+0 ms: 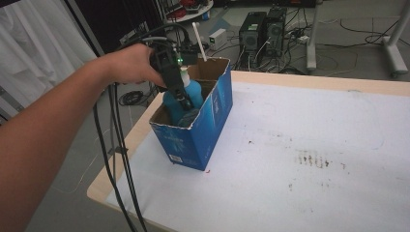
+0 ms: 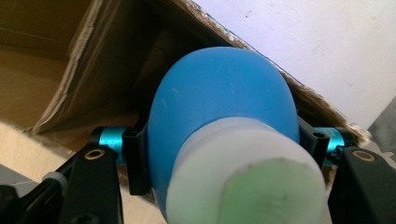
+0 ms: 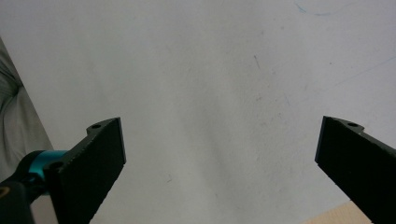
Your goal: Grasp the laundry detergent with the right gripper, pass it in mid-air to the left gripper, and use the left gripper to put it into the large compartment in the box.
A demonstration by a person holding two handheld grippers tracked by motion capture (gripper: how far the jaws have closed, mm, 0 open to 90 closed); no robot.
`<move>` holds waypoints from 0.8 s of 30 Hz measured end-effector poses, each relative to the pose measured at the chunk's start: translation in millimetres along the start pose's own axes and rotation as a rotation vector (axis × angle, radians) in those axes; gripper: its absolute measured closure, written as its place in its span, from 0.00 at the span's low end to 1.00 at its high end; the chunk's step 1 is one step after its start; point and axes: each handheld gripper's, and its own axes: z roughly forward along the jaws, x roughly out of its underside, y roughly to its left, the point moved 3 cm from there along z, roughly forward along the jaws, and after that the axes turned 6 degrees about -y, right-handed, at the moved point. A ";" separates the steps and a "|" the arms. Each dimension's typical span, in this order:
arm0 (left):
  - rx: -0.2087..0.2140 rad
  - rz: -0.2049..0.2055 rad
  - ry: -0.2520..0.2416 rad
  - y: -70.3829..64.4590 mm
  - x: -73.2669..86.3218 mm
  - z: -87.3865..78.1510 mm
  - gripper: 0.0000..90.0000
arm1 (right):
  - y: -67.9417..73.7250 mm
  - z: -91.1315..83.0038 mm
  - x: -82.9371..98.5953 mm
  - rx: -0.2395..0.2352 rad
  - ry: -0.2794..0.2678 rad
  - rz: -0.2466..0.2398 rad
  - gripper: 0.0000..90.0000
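even, soft indoor light on the white table cover, faint shadows; the bottle cap looms blurred in the left gripper view; all 3 frames slightly soft.

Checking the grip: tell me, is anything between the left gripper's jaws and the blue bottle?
Nothing: in the left gripper view, the left gripper clamps the blue bottle directly.
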 end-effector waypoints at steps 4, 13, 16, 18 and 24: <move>0.000 0.005 0.015 0.6 1.6 11.9 0.42 | 0.7 2.7 0.8 -0.002 0.006 0.004 0.01; 0.007 -0.006 0.012 1.4 5.4 27.2 0.42 | 1.0 5.9 3.6 -0.010 0.007 0.004 0.01; 0.007 -0.002 0.017 1.4 5.4 27.4 0.42 | 1.2 6.4 4.3 -0.011 0.010 0.005 0.01; 0.008 -0.004 0.015 1.5 5.5 27.5 0.42 | 1.3 7.0 4.3 -0.009 0.009 0.006 0.01; 0.009 -0.013 0.009 3.0 5.0 28.6 0.42 | 2.6 7.9 4.4 -0.014 0.009 0.002 0.01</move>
